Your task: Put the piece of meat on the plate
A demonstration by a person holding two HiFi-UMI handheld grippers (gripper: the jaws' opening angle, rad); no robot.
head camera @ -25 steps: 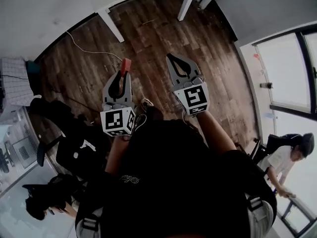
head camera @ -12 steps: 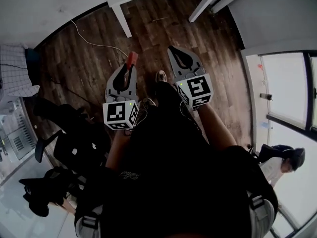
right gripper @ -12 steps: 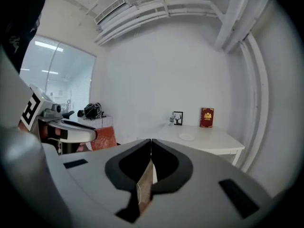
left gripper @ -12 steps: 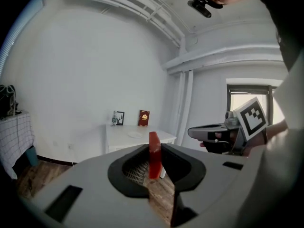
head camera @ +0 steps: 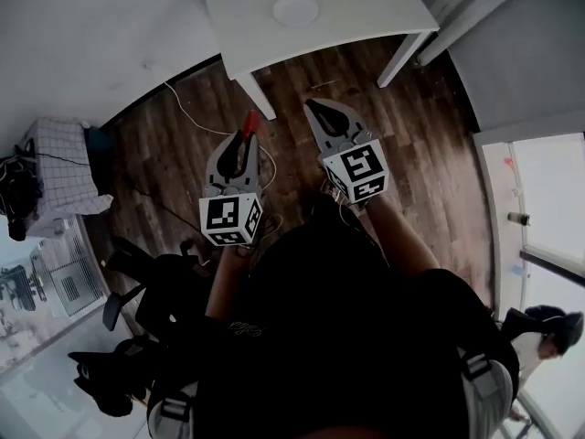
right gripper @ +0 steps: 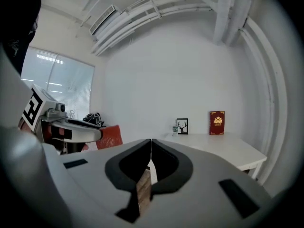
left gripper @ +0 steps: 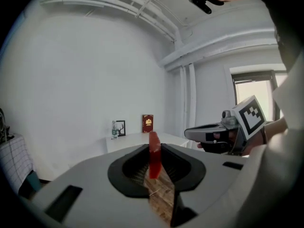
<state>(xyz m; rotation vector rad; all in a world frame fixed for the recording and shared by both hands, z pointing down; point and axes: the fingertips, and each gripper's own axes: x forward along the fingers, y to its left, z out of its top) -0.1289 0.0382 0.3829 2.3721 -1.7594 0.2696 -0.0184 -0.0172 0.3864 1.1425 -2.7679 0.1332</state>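
A thin red piece of meat (head camera: pixel 249 123) stands on edge between the jaws of my left gripper (head camera: pixel 244 137), which is shut on it. In the left gripper view the meat (left gripper: pixel 154 164) sticks up from the jaw tips of the left gripper (left gripper: pixel 154 147). My right gripper (head camera: pixel 313 108) is held beside it, shut and empty; its own view shows the right gripper (right gripper: pixel 150 142) with both tips meeting. Both hang over the wooden floor, short of a white table (head camera: pixel 366 16). A white plate (head camera: pixel 295 10) lies on that table.
At the table's far side stand a red book (right gripper: pixel 217 122), a framed picture (right gripper: pixel 182 126) and a small bottle (left gripper: pixel 114 130). A white cable (head camera: pixel 196 117) trails over the floor. A checked cloth (head camera: pixel 57 167) lies to the left, a black chair (head camera: pixel 137 291) behind it, and a person (head camera: pixel 548 329) at lower right.
Both grippers have travelled forward over the floor toward the white table, whose top and plate have come into view. The meat stays in the left gripper's jaws.
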